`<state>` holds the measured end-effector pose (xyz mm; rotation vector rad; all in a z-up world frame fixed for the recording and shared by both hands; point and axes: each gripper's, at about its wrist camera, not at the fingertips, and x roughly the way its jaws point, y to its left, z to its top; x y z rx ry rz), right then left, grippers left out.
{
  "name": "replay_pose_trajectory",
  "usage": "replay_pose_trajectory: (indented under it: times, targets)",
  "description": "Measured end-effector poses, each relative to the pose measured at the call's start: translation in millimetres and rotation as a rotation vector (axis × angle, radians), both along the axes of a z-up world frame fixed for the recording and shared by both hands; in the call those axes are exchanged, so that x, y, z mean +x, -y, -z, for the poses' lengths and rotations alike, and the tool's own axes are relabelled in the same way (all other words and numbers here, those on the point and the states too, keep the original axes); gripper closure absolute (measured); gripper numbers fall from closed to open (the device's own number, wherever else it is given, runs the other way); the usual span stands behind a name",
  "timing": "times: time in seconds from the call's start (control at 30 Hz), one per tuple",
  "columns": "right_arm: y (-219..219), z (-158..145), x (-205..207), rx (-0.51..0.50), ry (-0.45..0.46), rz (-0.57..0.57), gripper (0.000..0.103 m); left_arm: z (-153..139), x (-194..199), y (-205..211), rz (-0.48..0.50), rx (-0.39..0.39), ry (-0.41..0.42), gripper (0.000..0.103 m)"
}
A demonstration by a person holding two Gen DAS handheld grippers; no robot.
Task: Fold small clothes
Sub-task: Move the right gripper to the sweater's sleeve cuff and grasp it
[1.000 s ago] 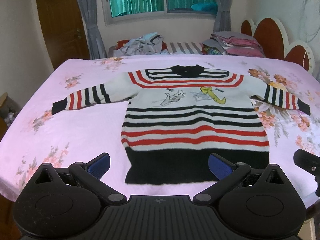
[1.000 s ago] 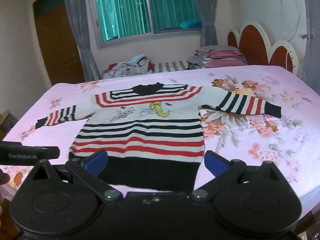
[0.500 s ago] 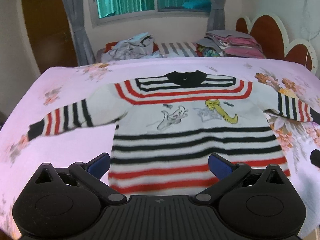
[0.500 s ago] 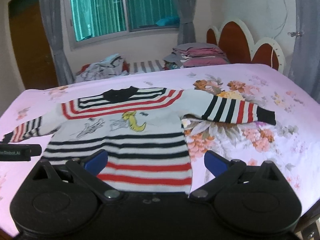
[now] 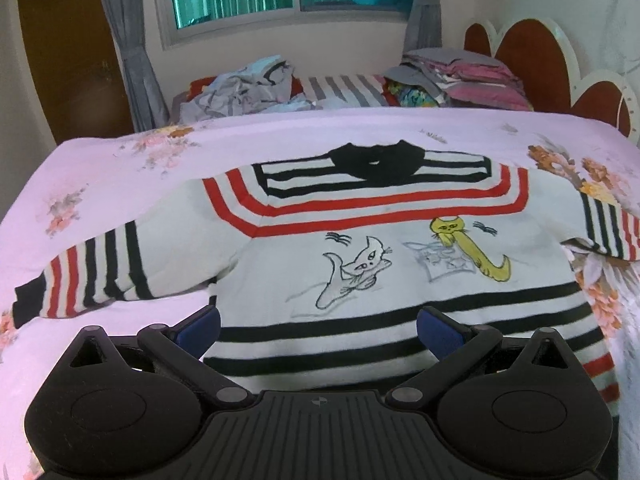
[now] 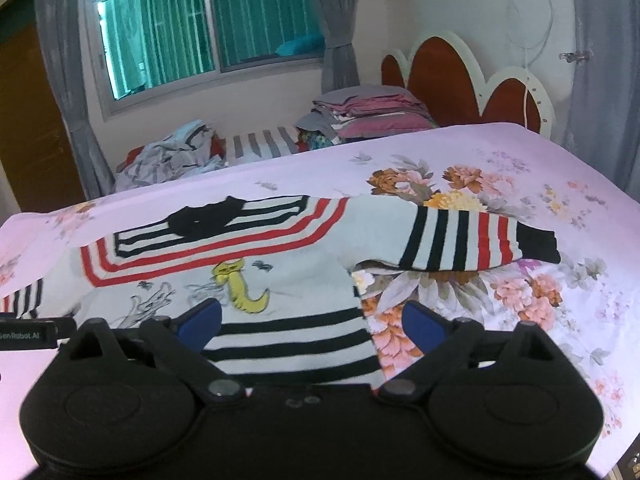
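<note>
A small white sweater (image 5: pixel 400 264) with red and black stripes and two cat drawings lies flat, front up, on the pink floral bed sheet (image 5: pixel 120 168), sleeves spread. It also shows in the right wrist view (image 6: pixel 288 280). My left gripper (image 5: pixel 318 330) is open and empty above the sweater's lower body, near its left side. My right gripper (image 6: pixel 312 322) is open and empty above the sweater's right side, below the striped right sleeve (image 6: pixel 472 240). The hem is hidden behind both grippers.
A heap of loose clothes (image 5: pixel 248 84) and a stack of folded clothes (image 5: pixel 460 76) lie beyond the bed's far edge. A red and white headboard (image 6: pixel 460 80) stands at the right. The left gripper's body (image 6: pixel 28 334) shows at the right wrist view's left edge.
Both grippers have moved forward over the sweater, from its black hem up to its middle stripes. Both stay open. The sweater has not moved.
</note>
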<state>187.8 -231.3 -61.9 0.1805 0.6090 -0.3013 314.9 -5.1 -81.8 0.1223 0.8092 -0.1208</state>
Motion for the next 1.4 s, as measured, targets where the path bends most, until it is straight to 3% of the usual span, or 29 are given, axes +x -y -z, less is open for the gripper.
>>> replay_pose_trajectory:
  times: [0.23,0.4,0.9,1.1,1.3,1.4]
  targets:
    - [52,12,25,0.01,-0.002,0.052,0.015,17,30,19,-0.024,0.003,-0.027,0.0]
    - [105,30,46,0.055,-0.042,0.095,0.027,31,49,40,-0.041,-0.006,-0.02,0.0]
    - [257,96,74,0.147,-0.177,0.3,0.028,65,107,111,-0.103,0.06,-0.089,0.0]
    - [289,110,81,0.234,-0.171,0.345,0.028,69,120,125,-0.121,0.064,-0.111,0.0]
    - [301,113,98,0.204,-0.147,0.359,0.028,68,125,127,-0.135,0.063,-0.108,0.0]
    - [303,113,106,0.179,-0.137,0.371,0.034,68,126,127,-0.134,0.066,-0.111,0.0]
